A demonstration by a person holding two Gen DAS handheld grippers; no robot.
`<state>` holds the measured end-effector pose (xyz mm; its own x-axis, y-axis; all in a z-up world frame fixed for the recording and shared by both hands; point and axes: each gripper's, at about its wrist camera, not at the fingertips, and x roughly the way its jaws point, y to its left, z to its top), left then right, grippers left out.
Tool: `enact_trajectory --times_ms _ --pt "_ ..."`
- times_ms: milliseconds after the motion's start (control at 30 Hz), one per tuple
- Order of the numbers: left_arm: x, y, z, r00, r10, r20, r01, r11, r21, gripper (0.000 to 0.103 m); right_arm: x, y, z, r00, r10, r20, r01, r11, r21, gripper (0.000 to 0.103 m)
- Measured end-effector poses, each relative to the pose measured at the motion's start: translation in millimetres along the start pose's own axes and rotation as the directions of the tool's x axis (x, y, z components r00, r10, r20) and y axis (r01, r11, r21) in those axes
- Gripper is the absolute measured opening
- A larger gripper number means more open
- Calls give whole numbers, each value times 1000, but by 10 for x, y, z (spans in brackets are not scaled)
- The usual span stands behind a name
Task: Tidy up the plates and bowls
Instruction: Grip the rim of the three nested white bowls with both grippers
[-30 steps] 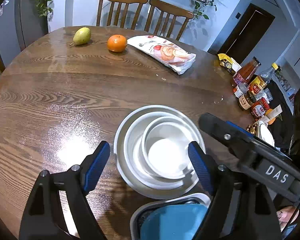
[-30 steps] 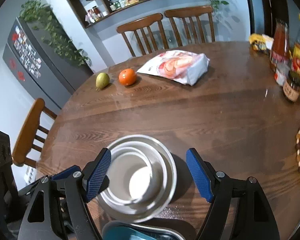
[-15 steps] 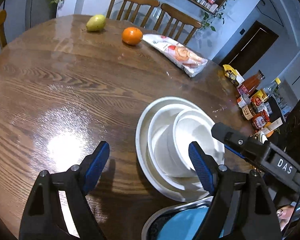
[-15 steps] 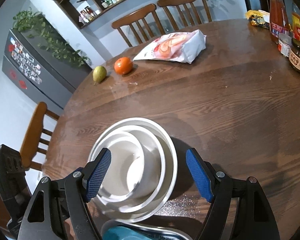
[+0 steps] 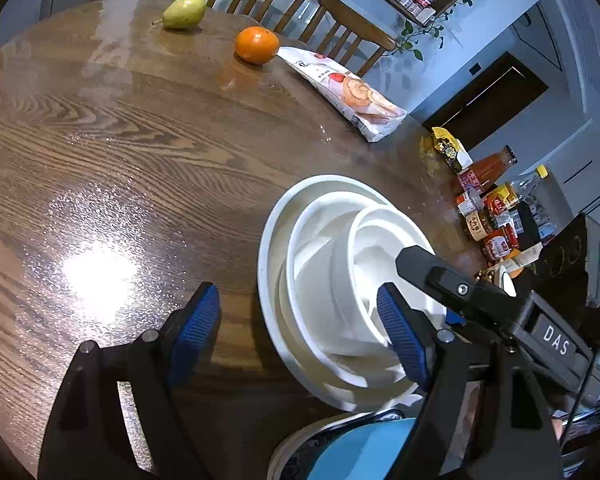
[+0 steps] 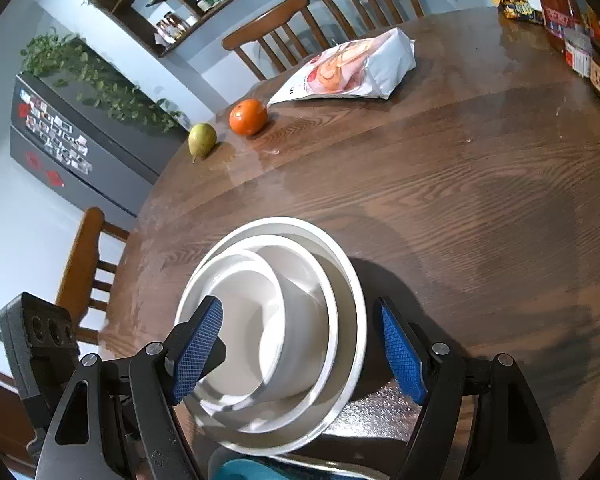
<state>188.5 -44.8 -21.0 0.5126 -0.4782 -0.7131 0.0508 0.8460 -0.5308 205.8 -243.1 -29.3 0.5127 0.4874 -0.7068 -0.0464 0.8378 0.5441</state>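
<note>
A nested stack of three white bowls [image 5: 324,280] stands on the brown wooden table [image 5: 140,152] near its front edge; it also shows in the right wrist view [image 6: 300,320]. My left gripper [image 5: 296,332] is open, its fingers straddling the stack's left rim. My right gripper [image 6: 300,344] is open, its fingers on either side of the stack, close to the rims. A blue-centred plate [image 5: 364,448] with a patterned rim lies at the very front, also in the right wrist view [image 6: 240,470].
A pear [image 5: 184,12], an orange [image 5: 257,45] and a snack bag [image 5: 348,94] lie at the table's far side. Sauce bottles and jars [image 5: 488,208] crowd the right edge. Wooden chairs [image 6: 284,28] stand behind and to the left.
Both grippers have moved lower and closer around the bowl stack; the stack looks larger and shifted right in the left view. Both stay open.
</note>
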Motion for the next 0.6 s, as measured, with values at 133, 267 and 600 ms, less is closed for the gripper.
enact_trajectory --times_ms 133,267,600 --pt "-6 -17 -10 1000 8 10 -8 1000 5 80 51 -32 -7 1000 2 -1 -2 1000 20 79" --pt "0 -18 -22 999 11 36 -12 1000 11 79 74 -59 -4 1000 2 -7 -2 1000 29 79" --pt "25 -13 -44 998 -11 68 9 1000 25 75 201 -130 -14 998 46 -34 -43 997 71 78"
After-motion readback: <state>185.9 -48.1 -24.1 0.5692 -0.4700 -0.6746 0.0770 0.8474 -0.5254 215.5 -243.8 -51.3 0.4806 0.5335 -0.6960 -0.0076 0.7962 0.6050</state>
